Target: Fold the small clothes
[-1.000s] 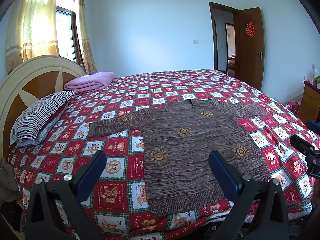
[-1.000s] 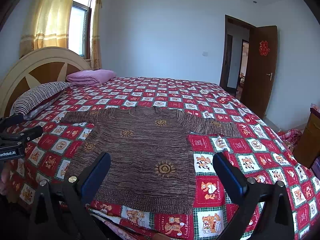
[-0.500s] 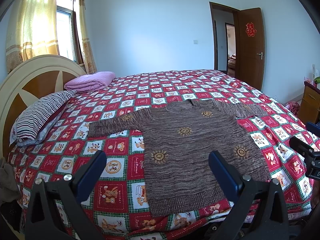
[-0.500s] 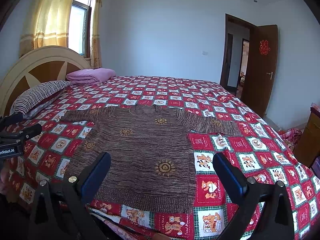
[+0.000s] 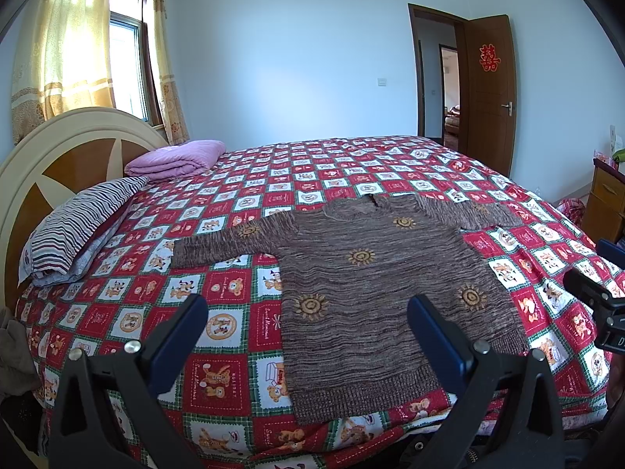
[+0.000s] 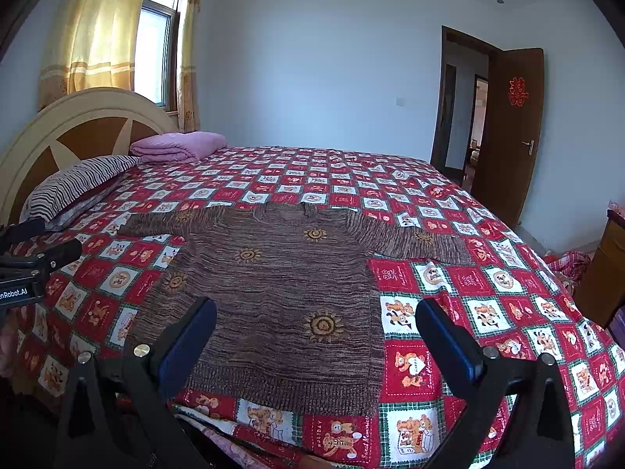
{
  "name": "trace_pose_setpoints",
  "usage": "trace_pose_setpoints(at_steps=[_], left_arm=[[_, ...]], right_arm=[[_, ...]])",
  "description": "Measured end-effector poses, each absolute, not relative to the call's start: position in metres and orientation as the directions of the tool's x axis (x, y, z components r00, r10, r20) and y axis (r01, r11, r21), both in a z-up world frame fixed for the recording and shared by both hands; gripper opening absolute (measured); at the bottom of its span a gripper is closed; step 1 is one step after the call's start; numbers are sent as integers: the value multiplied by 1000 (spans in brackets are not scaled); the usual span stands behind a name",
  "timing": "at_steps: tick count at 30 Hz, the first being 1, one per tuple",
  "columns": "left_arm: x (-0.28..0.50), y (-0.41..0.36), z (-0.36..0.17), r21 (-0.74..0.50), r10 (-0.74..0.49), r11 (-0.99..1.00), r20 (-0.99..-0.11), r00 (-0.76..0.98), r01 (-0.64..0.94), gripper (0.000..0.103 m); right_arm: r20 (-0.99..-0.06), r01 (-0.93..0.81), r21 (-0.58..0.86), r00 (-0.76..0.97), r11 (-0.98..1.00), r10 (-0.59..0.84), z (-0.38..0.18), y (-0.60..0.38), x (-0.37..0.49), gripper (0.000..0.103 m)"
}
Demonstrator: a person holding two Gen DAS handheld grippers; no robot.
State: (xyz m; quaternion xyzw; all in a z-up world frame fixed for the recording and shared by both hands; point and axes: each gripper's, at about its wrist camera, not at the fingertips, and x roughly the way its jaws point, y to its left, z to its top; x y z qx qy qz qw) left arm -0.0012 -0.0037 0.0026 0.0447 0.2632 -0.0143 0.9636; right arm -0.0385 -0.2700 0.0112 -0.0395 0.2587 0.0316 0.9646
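Broadly, bed: carried a red checked quilt.
Sweater: lay flat near the bed's front edge, sleeves spread.
Left tool: hovered above the hem, jaws apart.
Right tool: likewise apart, empty.

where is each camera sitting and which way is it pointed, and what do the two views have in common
Left wrist view: on the left gripper, above the near bed edge, facing across the bed to the far wall; it shows its own open blue-padded fingers and the right gripper at its right edge.
Right wrist view: on the right gripper, further right along that edge, facing likewise; its open fingers show, with the left gripper at its left edge.
Shared: the brown sweater lying flat, the checked bedspread, headboard, pink blanket and open door.
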Motion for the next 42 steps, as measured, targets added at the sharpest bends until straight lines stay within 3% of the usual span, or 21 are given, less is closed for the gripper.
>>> trace_pose_setpoints(at_steps=[42], left_arm=[[9, -4, -5, 97, 2, 994, -520, 854, 57, 103]], right_arm=[[-513, -204, -81, 848, 976, 135, -7, -272, -19, 102]])
